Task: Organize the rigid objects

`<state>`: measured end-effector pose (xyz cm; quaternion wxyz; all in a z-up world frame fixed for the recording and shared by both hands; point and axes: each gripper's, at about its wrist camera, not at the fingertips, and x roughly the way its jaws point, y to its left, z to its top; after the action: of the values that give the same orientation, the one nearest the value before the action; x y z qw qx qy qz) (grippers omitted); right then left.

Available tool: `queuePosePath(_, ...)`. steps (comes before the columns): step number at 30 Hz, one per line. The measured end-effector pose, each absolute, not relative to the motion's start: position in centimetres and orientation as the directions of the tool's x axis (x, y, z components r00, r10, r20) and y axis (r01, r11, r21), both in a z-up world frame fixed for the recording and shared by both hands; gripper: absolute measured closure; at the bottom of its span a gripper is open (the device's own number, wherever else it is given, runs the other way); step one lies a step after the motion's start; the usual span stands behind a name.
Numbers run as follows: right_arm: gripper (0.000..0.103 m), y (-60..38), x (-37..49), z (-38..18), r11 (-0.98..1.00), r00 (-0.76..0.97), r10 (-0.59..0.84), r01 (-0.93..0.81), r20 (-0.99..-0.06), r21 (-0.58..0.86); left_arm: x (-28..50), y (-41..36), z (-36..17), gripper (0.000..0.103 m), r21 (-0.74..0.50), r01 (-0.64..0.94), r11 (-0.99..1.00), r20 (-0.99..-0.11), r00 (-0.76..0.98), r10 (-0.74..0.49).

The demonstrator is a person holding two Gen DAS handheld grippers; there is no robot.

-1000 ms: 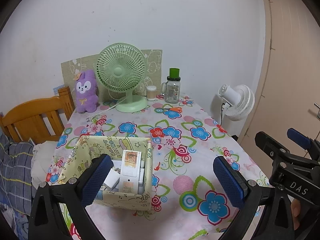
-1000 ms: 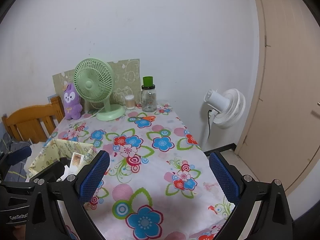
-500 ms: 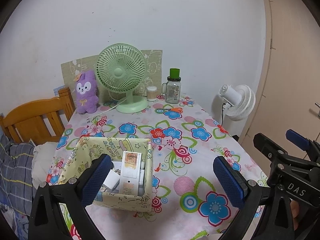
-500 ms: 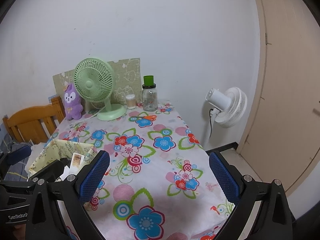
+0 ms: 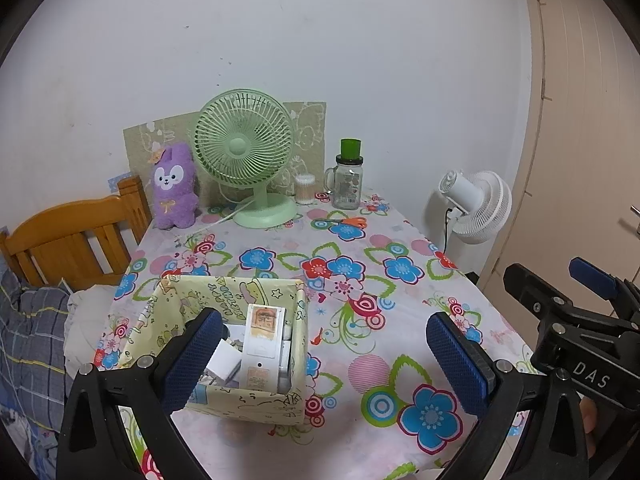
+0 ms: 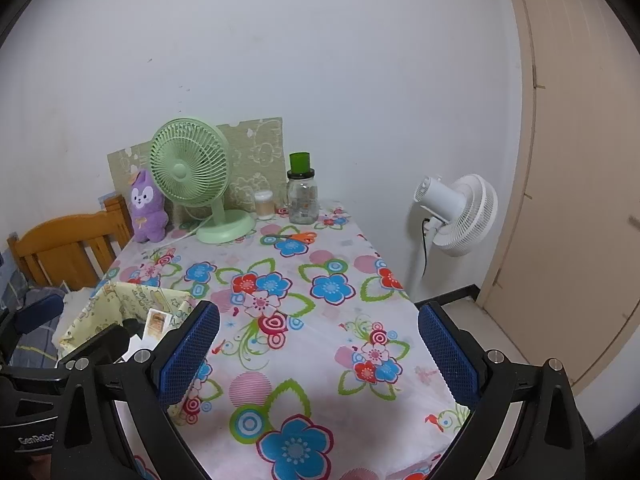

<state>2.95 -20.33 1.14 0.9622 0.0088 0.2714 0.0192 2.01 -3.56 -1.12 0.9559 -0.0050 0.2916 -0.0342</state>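
Left wrist view. The left gripper (image 5: pixel 324 356) hangs above the near part of the table (image 5: pixel 360 344) with its blue-padded jaws spread wide and nothing between them. A yellow fabric storage box (image 5: pixel 240 400) sits on the flowered cloth, partly behind the left finger (image 5: pixel 192 360); inside it a white rectangular carton (image 5: pixel 262 340) stands among other small white boxes (their details are too small to read). At the far edge stand a green desk fan (image 5: pixel 244 152), a purple plush toy (image 5: pixel 174 188) and a glass jar with a green lid (image 5: pixel 348 180); orange-handled scissors (image 5: pixel 344 222) lie nearby.

Right wrist view. The right gripper (image 6: pixel 318 356) is likewise wide open and empty, over bare cloth. The storage box (image 6: pixel 120 300) lies to its left, near the table's left edge.
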Motion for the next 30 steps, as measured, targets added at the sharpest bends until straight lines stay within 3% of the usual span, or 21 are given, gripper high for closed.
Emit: queuePosePath(30, 0.002, -19.61, 3.57, 1.4, 0.999, 0.854, 0.04, -0.032, -0.518, 0.023, 2.15, -3.15, -1.13, 0.0, -0.033, 0.054, 0.998, -0.557, 0.828, -0.064)
